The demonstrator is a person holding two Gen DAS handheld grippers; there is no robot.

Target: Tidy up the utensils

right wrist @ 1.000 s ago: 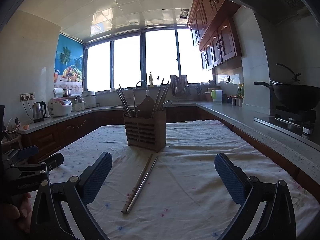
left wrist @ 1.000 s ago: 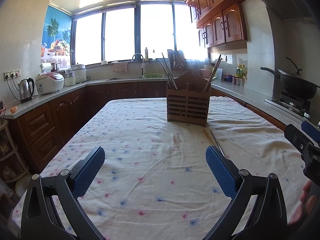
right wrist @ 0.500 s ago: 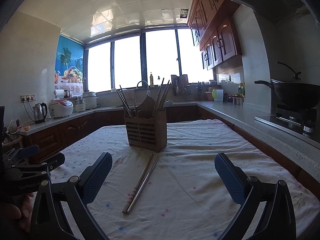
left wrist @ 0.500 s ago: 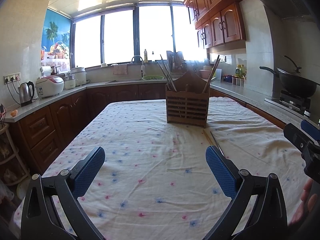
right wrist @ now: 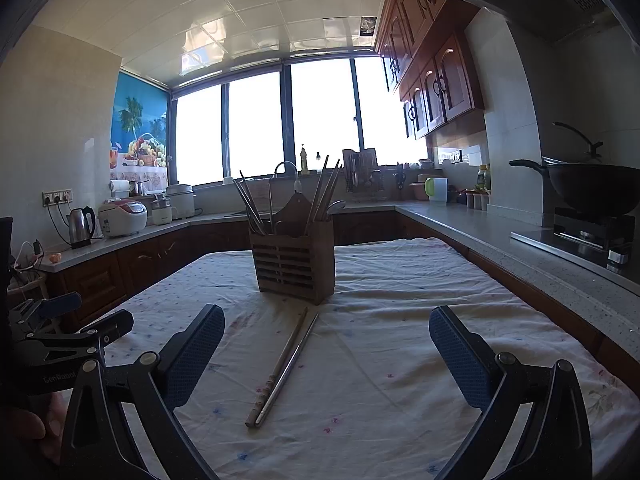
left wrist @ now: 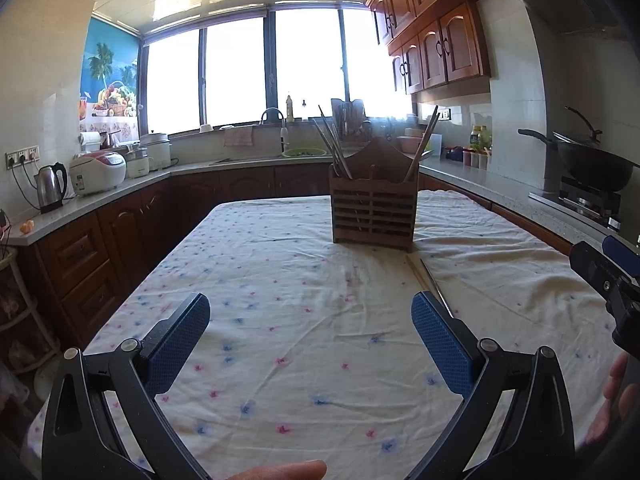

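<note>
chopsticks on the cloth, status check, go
Left gripper, right gripper both open, empty. Two chopsticks lie loose before wooden utensil holder. Nothing in the way.

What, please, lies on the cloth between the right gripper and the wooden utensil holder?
In the right wrist view, two chopsticks lie side by side on the tablecloth, running from near the right gripper toward the wooden utensil holder; nothing else lies there.

Kitchen. Bright window band [left wrist: 272, 68] across frame centre, washed out. Wooden wall cupboards [left wrist: 436, 40] upper right. Grey counter [left wrist: 132, 186] at left, dark drawers [left wrist: 80, 256] below. Tiled ceiling [right wrist: 280, 8] along the top.
</note>
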